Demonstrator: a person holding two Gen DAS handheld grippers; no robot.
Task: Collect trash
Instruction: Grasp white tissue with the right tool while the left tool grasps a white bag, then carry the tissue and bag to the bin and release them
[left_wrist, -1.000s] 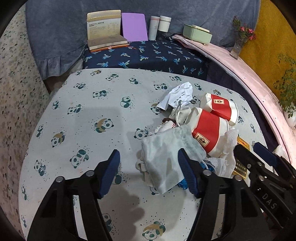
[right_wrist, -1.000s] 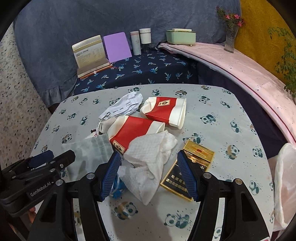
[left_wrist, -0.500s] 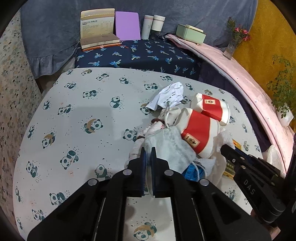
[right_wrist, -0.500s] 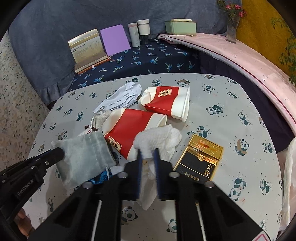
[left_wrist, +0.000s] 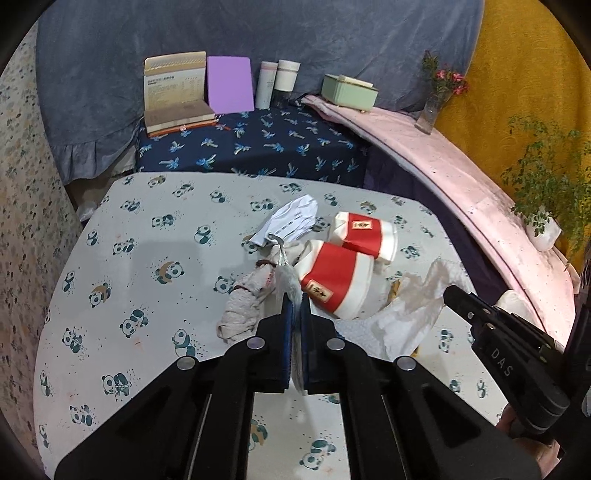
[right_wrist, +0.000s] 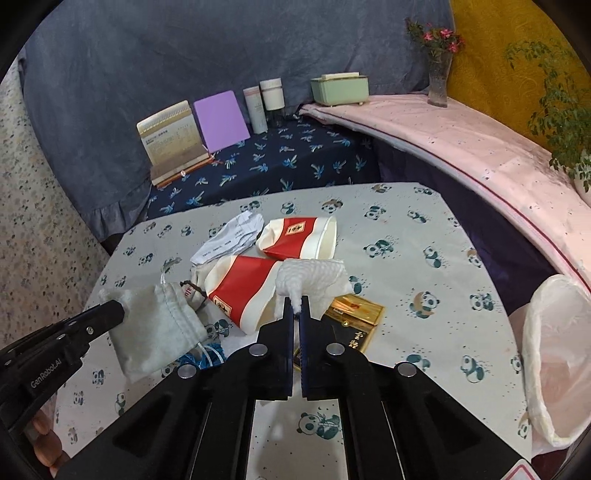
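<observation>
Both grippers went from wide open around the trash 1 s ago to clamped now, and each piece has since come up off the pile. Left gripper (left_wrist: 294, 314): jaws narrow, pinching the grey pouch (right_wrist: 155, 325) by one edge; in the right wrist view the pouch hangs lifted w/ its body spread to the right of the jaw tip, drawstring trailing toward a blue scrap (right_wrist: 207, 354) below. Right gripper (right_wrist: 296, 308): jaws nearly together on a fold of the white tissue (right_wrist: 314, 277), rest of it draped fwd over the lower red-and-white cup (right_wrist: 243, 291). So both grasps look secure, i.e. pick step done, carry next, prob. to the white bag (right_wrist: 554, 369) open at the counter's right edge, well apart from the pile. Still on the panda-print counter (right_wrist: 424, 295): second cup (right_wrist: 299, 238), crumpled paper (right_wrist: 229, 242), gold box (right_wrist: 351, 321) just beside the right jaws, and a whitish cloth bundle (left_wrist: 243, 310) just left of the left jaws. Risk: pouch string may snag and drag bits along.
</observation>
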